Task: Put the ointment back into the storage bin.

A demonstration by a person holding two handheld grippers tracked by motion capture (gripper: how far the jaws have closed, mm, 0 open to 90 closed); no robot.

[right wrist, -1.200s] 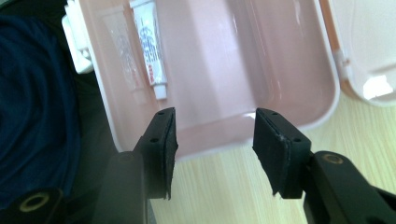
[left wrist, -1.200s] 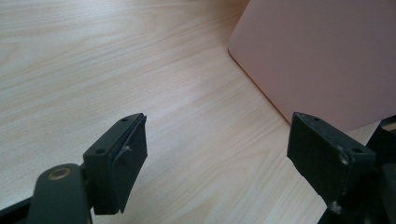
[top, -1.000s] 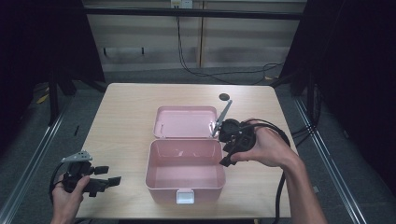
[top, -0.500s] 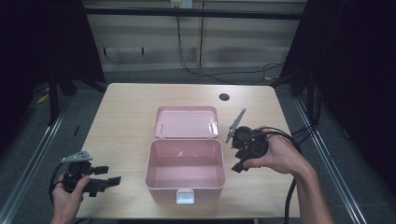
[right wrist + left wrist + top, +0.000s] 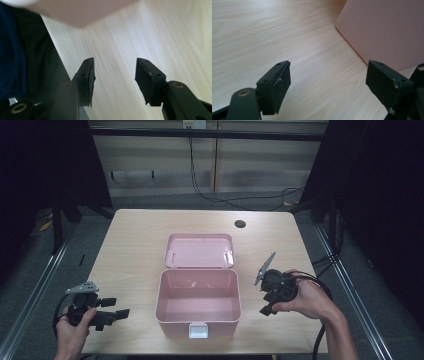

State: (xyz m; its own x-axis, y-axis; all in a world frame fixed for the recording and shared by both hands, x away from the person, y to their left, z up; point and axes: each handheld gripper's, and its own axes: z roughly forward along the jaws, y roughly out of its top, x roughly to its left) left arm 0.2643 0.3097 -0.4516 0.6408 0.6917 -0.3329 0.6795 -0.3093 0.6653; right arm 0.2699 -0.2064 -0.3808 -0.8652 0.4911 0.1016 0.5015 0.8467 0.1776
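Left gripper [image 5: 112,313]: held in the left hand [image 5: 75,330] at the table's 7 o'clock corner, jaws spread wide and pointing toward 3 o'clock, nothing between them. Its own view shows bare wood between the pads [image 5: 277,85] and the pink side of the box [image 5: 384,30] just beyond the far jaw, not touching

Right gripper [image 5: 266,309]: held in the right hand [image 5: 305,297] at 4 o'clock, just beside the box's right wall, grey plate tilted up toward 12 o'clock. Jaws released, parted, empty; in its own view they hang over the table's near edge, with the box's underside or corner blurred at the top

Box [image 5: 165,290]: pink, plastic, near the table's centre, toward 6 o'clock. Lid [image 5: 200,251] thrown fully back, lying flat at 12 o'clock of the body, inner face up. Interior appears empty. White latch [image 5: 198,330] on the front wall at 6 o'clock

Table [image 5: 140,230]: light wood grain, with a dark round hole [image 5: 240,224] at 1 o'clock
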